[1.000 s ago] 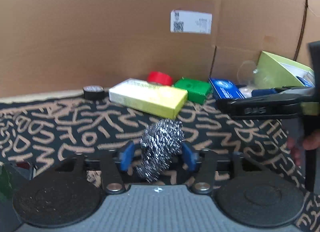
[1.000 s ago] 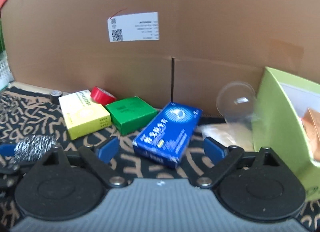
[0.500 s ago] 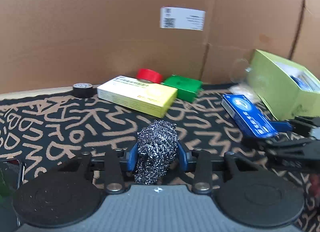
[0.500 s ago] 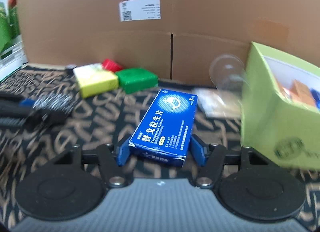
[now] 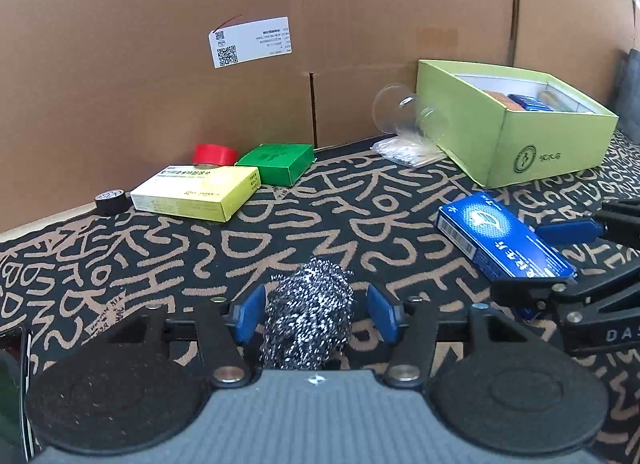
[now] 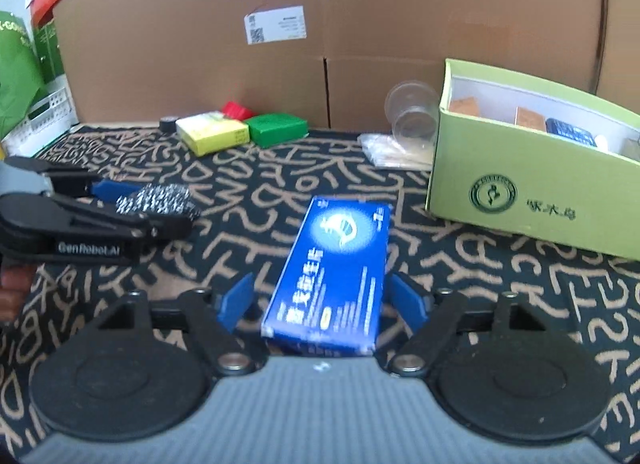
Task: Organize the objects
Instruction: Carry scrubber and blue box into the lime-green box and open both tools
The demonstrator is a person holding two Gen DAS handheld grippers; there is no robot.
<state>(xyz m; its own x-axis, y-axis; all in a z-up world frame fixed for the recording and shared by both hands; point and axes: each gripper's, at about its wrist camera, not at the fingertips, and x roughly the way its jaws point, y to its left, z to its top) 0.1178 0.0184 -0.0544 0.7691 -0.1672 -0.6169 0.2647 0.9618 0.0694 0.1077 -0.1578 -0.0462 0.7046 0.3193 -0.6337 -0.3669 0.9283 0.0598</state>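
Observation:
My left gripper [image 5: 315, 314] has its blue pads standing a little apart on either side of a steel wool scrubber [image 5: 308, 324]; the right pad shows a gap, and it is hard to tell whether the left pad touches. My right gripper [image 6: 322, 300] has its pads apart on both sides of a blue medicine box [image 6: 332, 276] lying on the patterned mat [image 6: 248, 192]. The blue box also shows in the left wrist view [image 5: 504, 238]. The scrubber and left gripper show in the right wrist view [image 6: 156, 200]. A light green open box [image 5: 516, 124] with several items inside stands at the right.
A yellow box [image 5: 196, 192], a green box [image 5: 276, 162], a red tape roll [image 5: 214, 154] and a black tape roll [image 5: 109, 202] lie by the cardboard wall [image 5: 160, 44]. A clear plastic cup [image 5: 400, 110] and a plastic packet [image 5: 408, 152] lie beside the light green box.
Both grippers pulled back from the wall with their objects. The left pads, tight on the scrubber half a second ago, have opened slightly. The right pads have widened around the blue box.

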